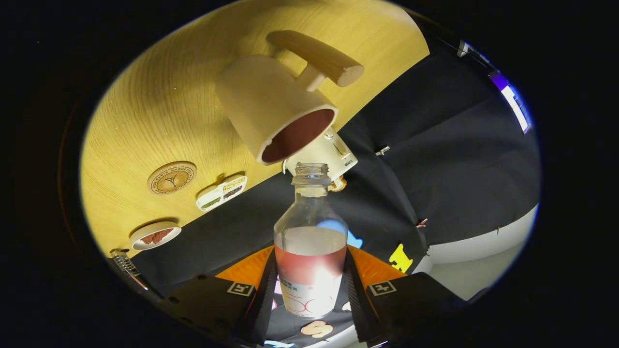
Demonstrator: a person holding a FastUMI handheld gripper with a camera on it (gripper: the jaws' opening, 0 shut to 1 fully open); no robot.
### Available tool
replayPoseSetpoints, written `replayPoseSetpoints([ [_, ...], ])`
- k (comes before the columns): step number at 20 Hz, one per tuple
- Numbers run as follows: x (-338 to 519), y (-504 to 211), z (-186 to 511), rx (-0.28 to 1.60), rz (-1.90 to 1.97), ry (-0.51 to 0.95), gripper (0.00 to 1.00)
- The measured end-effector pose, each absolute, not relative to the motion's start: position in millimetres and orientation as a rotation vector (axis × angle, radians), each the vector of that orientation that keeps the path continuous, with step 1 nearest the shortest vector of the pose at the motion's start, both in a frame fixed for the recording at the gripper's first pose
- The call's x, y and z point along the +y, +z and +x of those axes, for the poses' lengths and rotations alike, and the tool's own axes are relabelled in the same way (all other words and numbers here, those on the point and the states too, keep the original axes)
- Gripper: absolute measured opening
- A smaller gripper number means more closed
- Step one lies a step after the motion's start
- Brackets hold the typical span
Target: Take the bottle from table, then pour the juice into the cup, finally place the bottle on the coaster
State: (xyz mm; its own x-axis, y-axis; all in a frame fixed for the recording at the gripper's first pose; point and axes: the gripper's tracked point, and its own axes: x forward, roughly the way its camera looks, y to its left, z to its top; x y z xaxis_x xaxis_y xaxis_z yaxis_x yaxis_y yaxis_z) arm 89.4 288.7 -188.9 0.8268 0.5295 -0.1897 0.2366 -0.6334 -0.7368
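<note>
Claw clamped on bottle, both fingers pressing its lower sides, bottom centre of frame. Bottle clear, cap off, threaded neck open, pinkish-red juice filling about the lower half, pale label near the base. Its mouth sits just below the rim of the cup, centre-upper frame. Cup cream outside, dark red inside, with a wooden bar handle. View is tilted, tabletop filling upper left. Round coaster on tabletop at left, well apart from bottle. Small white tray beside coaster; small dish lower left.
</note>
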Motion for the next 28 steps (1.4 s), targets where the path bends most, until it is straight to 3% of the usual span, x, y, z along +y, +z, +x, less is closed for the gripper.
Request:
replayPoseSetpoints([
  [6,274,-194,88,-0.411,-2.144,0.487,0.7],
  [14,253,-215,73,-0.077,-1.794,0.443,0.7],
  [28,244,-236,47,0.209,-1.013,0.329,0.71],
])
